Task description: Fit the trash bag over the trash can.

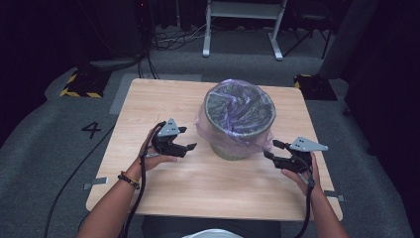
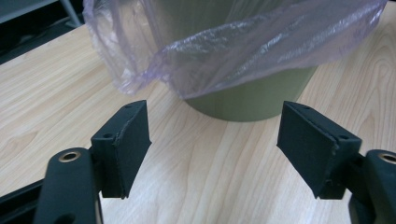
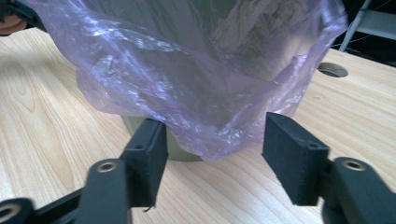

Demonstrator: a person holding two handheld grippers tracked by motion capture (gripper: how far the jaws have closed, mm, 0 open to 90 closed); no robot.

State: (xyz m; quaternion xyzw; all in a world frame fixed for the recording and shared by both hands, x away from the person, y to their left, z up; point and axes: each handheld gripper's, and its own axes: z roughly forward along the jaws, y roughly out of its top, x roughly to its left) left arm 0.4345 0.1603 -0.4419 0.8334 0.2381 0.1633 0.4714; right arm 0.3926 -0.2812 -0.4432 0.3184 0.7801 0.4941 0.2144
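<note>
The bin (image 1: 240, 130) stood at the middle of the table (image 1: 163, 193), its bag (image 1: 239, 108) draped over the rim. Both the left gripper (image 1: 188, 138) and right gripper (image 1: 271, 149) were held released, nothing between the jaws (the bag hem near). The thin film could be torn or pulled off the rim if pinched carelessly

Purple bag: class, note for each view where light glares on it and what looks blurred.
High view: the purple bag shows soft sheen inside the bin, all fairly sharp. Left gripper view: bright streaks on the bag's fold. Right gripper view: glints at upper left; near fingers blurred.
</note>
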